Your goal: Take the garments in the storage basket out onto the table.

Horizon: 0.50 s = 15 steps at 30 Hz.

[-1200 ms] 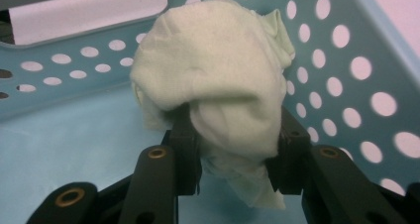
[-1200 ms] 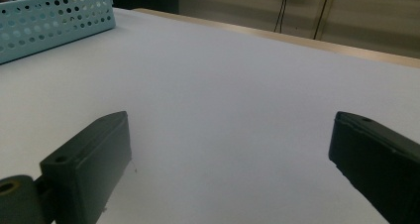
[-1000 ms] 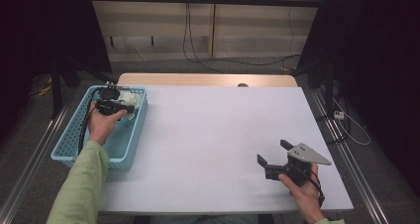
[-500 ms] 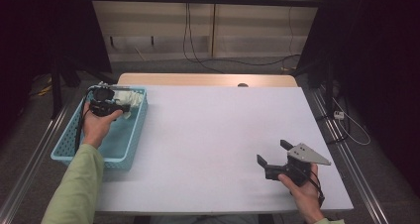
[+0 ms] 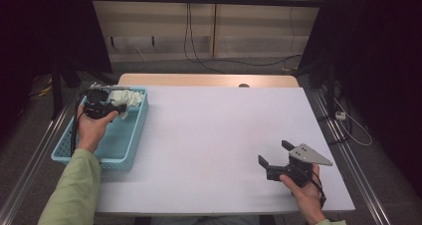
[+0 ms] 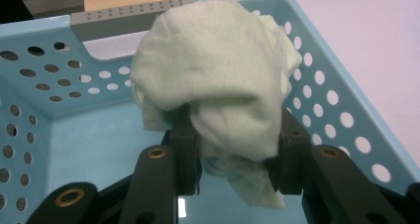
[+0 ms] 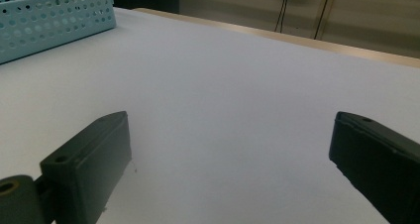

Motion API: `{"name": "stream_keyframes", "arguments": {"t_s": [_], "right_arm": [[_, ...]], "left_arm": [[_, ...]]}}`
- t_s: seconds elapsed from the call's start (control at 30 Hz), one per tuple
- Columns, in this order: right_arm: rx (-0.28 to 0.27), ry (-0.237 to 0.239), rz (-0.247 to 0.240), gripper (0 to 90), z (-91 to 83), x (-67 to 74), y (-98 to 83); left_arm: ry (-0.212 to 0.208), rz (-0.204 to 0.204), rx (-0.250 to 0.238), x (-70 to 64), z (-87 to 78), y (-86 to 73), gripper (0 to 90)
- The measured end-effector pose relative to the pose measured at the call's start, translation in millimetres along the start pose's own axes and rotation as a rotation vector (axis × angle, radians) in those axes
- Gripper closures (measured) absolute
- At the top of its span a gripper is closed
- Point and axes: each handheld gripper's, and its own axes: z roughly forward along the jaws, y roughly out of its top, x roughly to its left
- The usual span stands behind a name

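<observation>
Between the left tongs (image 6: 233, 149) sits one pale green cloth (image 6: 218, 80), bunched and pinched by both jaws, held inside the far end of the single light blue basket (image 5: 130, 141). Perforated basket walls rise just beyond and to either side of these tongs, and a grey handle strip (image 6: 129, 17) crosses the far rim right behind the cloth. Seen from above, the left tongs (image 5: 102, 107) hang over the basket at the table's (image 5: 219, 135) left edge. Well apart, the right tongs (image 5: 276, 155) rest near the table's front right corner with jaws spread wide and nothing between them. Ahead of them lies bare white table up to the basket wall (image 7: 54, 21) and the far wooden edge
</observation>
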Motion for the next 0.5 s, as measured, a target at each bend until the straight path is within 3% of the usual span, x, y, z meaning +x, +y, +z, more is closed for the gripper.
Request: {"name": "stream_keyframes", "arguments": {"t_s": [0.5], "right_arm": [[0.000, -0.001, 0.000, 2.2, -0.5, 0.0, -0.3]], "left_arm": [[-0.016, -0.010, -0.071, -2.7, -15.5, -6.6, 62.5]]}}
